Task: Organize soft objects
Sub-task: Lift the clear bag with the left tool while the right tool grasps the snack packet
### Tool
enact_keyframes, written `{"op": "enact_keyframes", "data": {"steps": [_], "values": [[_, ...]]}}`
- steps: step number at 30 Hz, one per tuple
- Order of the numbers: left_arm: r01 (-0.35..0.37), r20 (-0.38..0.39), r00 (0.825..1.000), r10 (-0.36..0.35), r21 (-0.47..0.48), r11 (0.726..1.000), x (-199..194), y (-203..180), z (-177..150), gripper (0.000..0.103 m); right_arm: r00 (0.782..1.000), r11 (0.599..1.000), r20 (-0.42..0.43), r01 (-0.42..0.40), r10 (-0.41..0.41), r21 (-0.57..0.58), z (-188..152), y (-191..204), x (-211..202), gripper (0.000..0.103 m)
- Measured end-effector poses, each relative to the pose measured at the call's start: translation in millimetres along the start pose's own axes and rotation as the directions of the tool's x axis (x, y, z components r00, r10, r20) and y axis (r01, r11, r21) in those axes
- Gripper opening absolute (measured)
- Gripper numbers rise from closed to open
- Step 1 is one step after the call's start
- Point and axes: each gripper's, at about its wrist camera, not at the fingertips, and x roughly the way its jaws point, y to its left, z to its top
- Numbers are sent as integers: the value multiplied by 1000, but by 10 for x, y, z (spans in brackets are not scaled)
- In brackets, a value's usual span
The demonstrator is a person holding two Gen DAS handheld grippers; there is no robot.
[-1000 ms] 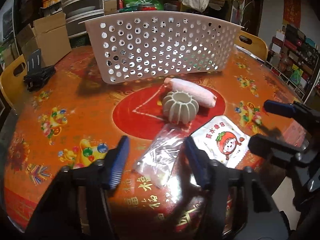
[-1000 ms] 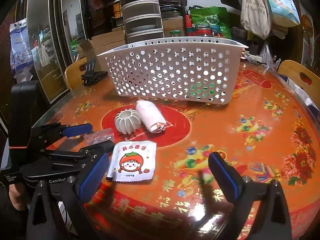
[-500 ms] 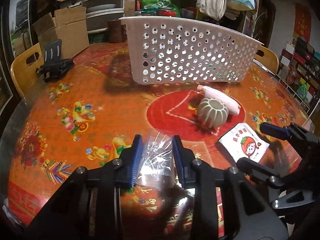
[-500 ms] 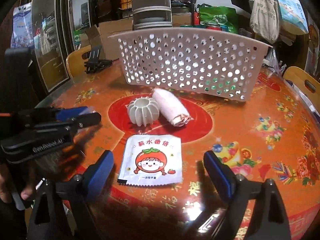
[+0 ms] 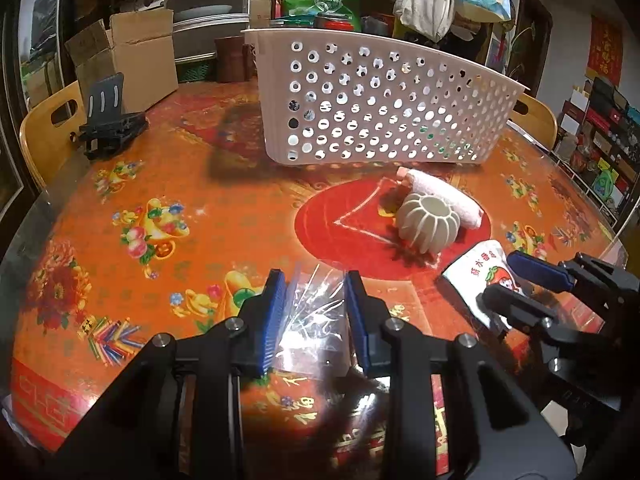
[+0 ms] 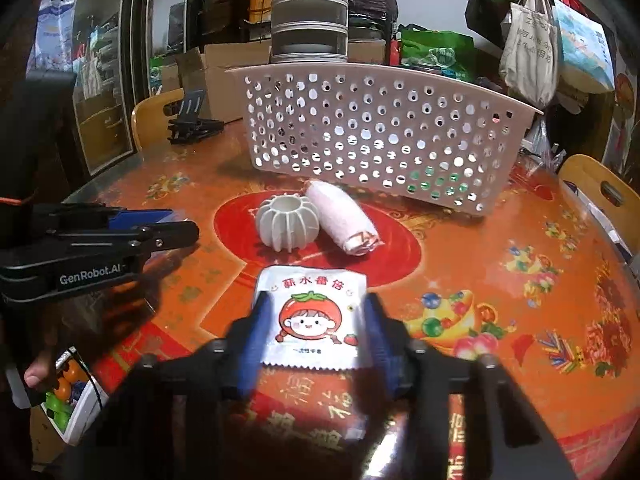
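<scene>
- Low in the left wrist view, our left gripper [image 5: 316, 312] has its blue pads pressed in on a clear plastic bag [image 5: 312, 320], which crumples between them; we judge this a firm pinch so the limp film can be lifted without sliding off.
- At the bottom centre of the right wrist view, our right gripper [image 6: 316, 332] straddles the tomato-print sachet [image 6: 314, 316], its jaws closing on the two side edges. Whether the pads already bite we cannot tell; the sachet looks flat on the table.
- We take each soft pack by its edges, likely because both lie flat and offer no other purchase.
- Behind them, in the middle of the frame, a ribbed white holder [image 6: 287, 224] touches a rolled pink towel [image 6: 344, 220] on the red circle.
- Further up the frame stands the perforated white basket [image 6: 380, 136], which we judge to be where the items belong.
- Underneath is a round table [image 6: 520, 280] with a glossy orange cloth printed with fruit and flowers.
- Around the room we see a cardboard box [image 5: 132, 60], a wooden chair [image 6: 600, 192], hanging tote bags [image 6: 528, 52] and stacked metal containers [image 6: 308, 20].
</scene>
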Motion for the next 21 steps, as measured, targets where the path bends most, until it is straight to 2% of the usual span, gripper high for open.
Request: {"op": "enact_keyframes", "data": {"steps": [2, 5, 6, 9, 16, 21], "values": [[-4, -1, 1000, 4, 6, 1000, 9, -22, 0, 29, 1000, 1000, 2, -2, 2, 1, -7, -14, -13, 29], [-3, -4, 1000, 3, 11, 1000, 15, -52, 5, 29, 1000, 1000, 7, 8, -8, 21, -22, -104, -29, 7], [-4, -5, 1000, 4, 14, 1000, 19, -61, 8, 29, 1000, 1000, 6, -3, 3, 30, -29, -149, -32, 4], [-7, -8, 1000, 7, 17, 1000, 31, -79, 18, 29, 1000, 1000, 5, -6, 6, 27, -42, -182, -51, 0], [-16, -11, 1000, 16, 23, 1000, 34, -101, 29, 29, 997, 998, 68, -32, 28, 55, -14, -293, -259, 0], [-17, -12, 1000, 17, 22, 1000, 25, -110, 36, 29, 997, 998, 70, -34, 30, 54, -8, -305, -311, 0]]}}
